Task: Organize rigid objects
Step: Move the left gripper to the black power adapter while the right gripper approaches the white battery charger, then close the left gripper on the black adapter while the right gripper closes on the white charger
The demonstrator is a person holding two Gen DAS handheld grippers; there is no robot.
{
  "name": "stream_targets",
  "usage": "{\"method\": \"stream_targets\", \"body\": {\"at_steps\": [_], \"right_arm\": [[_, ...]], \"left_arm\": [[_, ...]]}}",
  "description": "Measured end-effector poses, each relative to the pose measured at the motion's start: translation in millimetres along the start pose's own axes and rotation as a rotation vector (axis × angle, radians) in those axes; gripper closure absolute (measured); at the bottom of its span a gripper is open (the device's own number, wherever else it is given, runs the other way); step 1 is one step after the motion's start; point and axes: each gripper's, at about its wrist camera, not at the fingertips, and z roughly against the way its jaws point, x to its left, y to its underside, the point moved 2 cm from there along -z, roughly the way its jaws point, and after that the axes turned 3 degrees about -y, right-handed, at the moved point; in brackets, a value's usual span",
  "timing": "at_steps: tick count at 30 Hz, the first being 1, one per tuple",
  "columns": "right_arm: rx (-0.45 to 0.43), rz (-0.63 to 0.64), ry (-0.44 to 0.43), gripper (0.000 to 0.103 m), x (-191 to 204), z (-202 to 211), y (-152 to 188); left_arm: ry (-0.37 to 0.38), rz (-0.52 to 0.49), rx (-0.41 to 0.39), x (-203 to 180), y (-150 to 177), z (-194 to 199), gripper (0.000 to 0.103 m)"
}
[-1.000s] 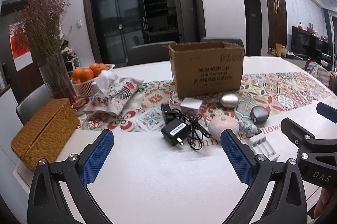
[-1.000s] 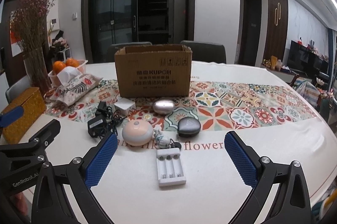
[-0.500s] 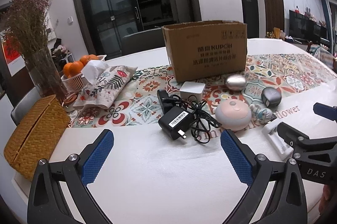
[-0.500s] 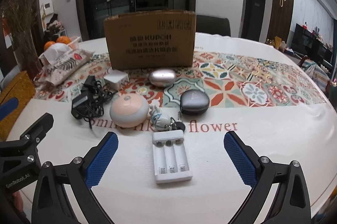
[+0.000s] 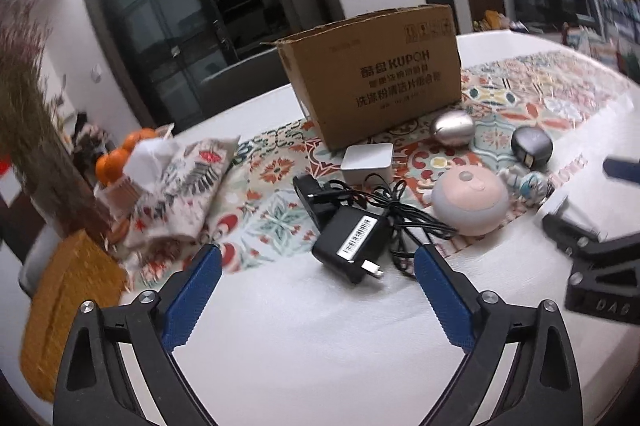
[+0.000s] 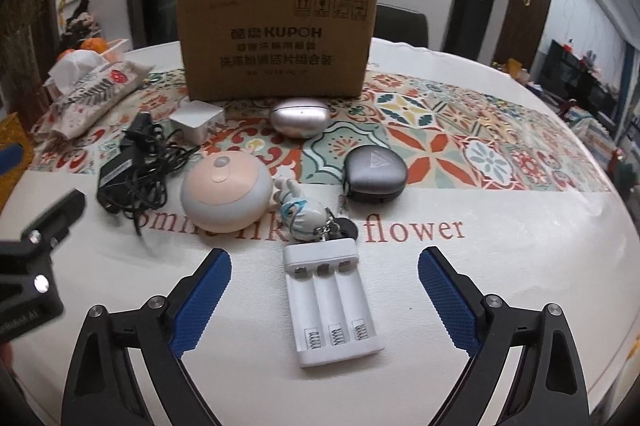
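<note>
A: Entry, table (image 6: 500, 266): what had changed?

B: Both grippers had come lower and nearer the goods; in each view the items stood larger than a second before. Left gripper (image 5: 316, 268): jaws wide, just narrowing a little, nothing between the pads. Right gripper (image 6: 324, 272): likewise wide, just narrowing, with the white charger (image 6: 332, 302) lying flat between the tips, untouched.

A: And the goods?

B: All on the table, none in the box (image 6: 276, 41). Black adapter (image 5: 350, 244) with tangled cord lay just ahead of the left gripper. Behind: pink dome (image 6: 224, 189), keychain figure (image 6: 308, 220), grey case (image 6: 376, 173), silver case (image 6: 300, 115), white cube (image 6: 198, 119).

A: Meaning?

B: Probably two pickups at once, adapter left, charger right. No item stowed yet.
</note>
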Motion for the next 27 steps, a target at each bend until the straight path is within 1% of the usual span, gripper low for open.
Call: {"method": "stream_targets", "body": {"at_steps": [4,5,8,10,12,13,15,17,18,20,23,25,27], "right_arm": [[-0.023,0.015,0.027,0.008,6.8,4.0,-1.6],[-0.021,0.025,0.028,0.008,9.6,3.5,-1.9],[-0.007,0.056,0.03,0.008,18.6,0.0,-3.0],[0.009,0.066,0.047,0.008,21.1,-3.8,-5.3],[0.028,0.046,0.048,0.008,18.4,-8.2,-7.8],[0.037,0.034,0.047,0.008,16.4,-10.5,-8.7],[0.062,0.018,0.04,0.012,14.8,-15.6,-8.5],[0.084,0.012,0.038,0.015,13.5,-20.6,-7.8],[0.098,0.008,0.038,0.017,12.3,-23.5,-7.3],[0.107,0.001,0.041,0.018,10.5,-25.8,-6.9],[0.121,-0.011,0.047,0.018,7.7,-28.3,-6.9],[0.123,-0.013,0.05,0.019,6.6,-29.2,-7.3],[0.131,-0.011,0.046,0.023,6.2,-31.4,-7.3]], "left_arm": [[0.013,-0.07,0.0,3.1,-3.7,-8.7,0.013],[0.013,-0.082,0.002,4.2,-4.9,-10.9,0.016],[0.044,-0.115,0.017,6.0,-9.7,-19.0,0.019],[0.06,-0.148,0.018,5.1,-13.5,-23.5,0.022],[0.082,-0.172,0.023,3.2,-16.7,-28.8,0.029],[0.093,-0.178,0.031,2.6,-18.0,-31.6,0.031],[0.128,-0.189,0.051,0.1,-19.9,-38.6,0.035],[0.149,-0.223,0.067,-4.6,-19.7,-45.8,0.038],[0.157,-0.232,0.072,-6.0,-19.4,-48.0,0.041],[0.189,-0.239,0.091,-7.5,-20.2,-52.1,0.044],[0.213,-0.243,0.104,-8.2,-20.0,-56.8,0.045],[0.237,-0.245,0.124,-9.8,-18.2,-60.3,0.052],[0.266,-0.238,0.149,-10.1,-17.2,-63.9,0.058]]}}
